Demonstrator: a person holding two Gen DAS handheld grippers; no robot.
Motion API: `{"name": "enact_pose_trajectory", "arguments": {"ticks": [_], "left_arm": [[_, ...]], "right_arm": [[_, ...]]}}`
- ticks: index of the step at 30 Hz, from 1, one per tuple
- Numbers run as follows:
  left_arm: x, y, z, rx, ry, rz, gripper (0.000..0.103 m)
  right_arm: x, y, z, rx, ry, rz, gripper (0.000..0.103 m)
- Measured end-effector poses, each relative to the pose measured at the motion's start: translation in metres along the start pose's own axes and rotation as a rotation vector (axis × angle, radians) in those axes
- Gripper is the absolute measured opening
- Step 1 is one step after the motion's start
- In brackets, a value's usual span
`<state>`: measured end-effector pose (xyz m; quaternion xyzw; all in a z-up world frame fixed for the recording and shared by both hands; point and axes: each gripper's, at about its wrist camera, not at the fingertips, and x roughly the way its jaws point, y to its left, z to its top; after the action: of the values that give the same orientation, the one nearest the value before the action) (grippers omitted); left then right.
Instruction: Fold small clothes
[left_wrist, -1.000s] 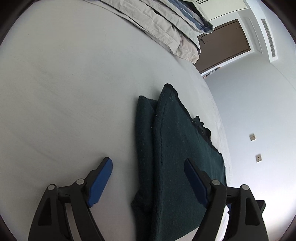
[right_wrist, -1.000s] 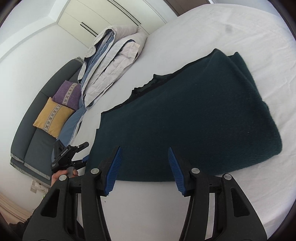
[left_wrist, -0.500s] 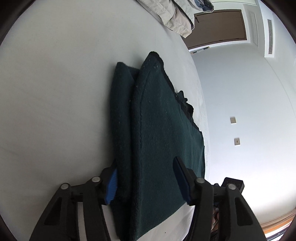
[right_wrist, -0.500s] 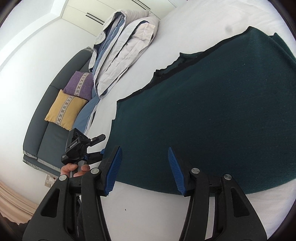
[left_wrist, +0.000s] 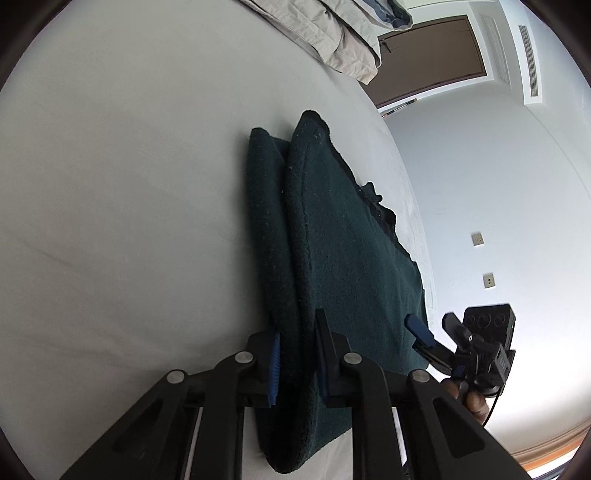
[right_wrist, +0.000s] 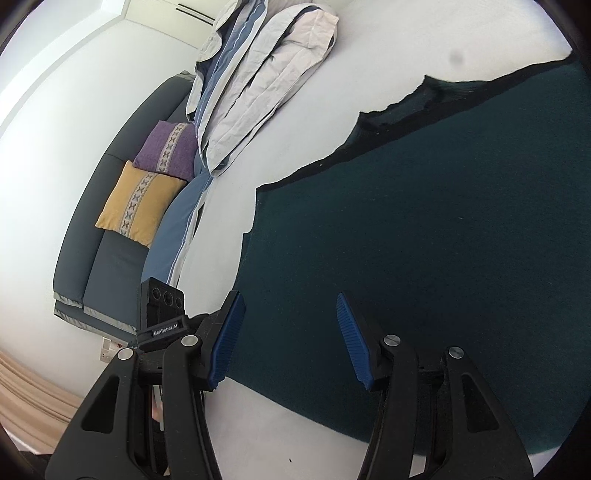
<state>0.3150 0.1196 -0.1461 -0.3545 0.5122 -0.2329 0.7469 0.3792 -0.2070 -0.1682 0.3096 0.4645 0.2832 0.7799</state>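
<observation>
Dark green garment (left_wrist: 332, 266) flat on white bed (left_wrist: 129, 221), centre frame, partly folded. Left gripper (left_wrist: 295, 363) just closed, pinching near folded edge, likely to lift for next fold. Right gripper (right_wrist: 291, 339) jaws apart, empty, over lower hem, ready to clamp.

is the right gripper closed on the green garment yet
No, the right gripper has its fingers spread wide over the dark green garment, and neither blue pad is pressing on the fabric.
</observation>
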Motion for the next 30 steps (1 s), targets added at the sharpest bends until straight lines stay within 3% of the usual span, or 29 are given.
{"name": "enact_pose_trajectory", "arguments": {"ticks": [4, 7, 13, 18, 22, 27, 30], "left_arm": [[0.0, -0.007, -0.002, 0.036, -0.009, 0.026, 0.016], [-0.003, -0.013, -0.002, 0.052, -0.015, 0.03, 0.015], [-0.009, -0.044, 0.0, 0.109, -0.023, 0.034, 0.015], [0.001, -0.102, 0.003, 0.206, -0.008, 0.044, 0.014], [0.029, -0.162, 0.0, 0.291, 0.017, 0.033, 0.014], [0.101, -0.232, -0.018, 0.392, 0.079, 0.016, 0.014], [0.144, -0.248, -0.034, 0.416, 0.113, -0.011, 0.014]], "right_arm": [[0.051, -0.006, 0.008, 0.014, 0.094, -0.102, 0.051], [0.058, -0.008, 0.011, 0.005, 0.055, -0.086, 0.051], [0.035, -0.023, 0.023, 0.103, 0.01, 0.029, 0.051], [0.002, -0.059, 0.039, 0.219, -0.062, 0.104, 0.051], [-0.032, -0.086, 0.056, 0.273, -0.115, 0.157, 0.053], [-0.072, -0.129, 0.074, 0.317, -0.111, 0.185, 0.053], [-0.091, -0.156, 0.076, 0.355, -0.099, 0.179, 0.068]]}}
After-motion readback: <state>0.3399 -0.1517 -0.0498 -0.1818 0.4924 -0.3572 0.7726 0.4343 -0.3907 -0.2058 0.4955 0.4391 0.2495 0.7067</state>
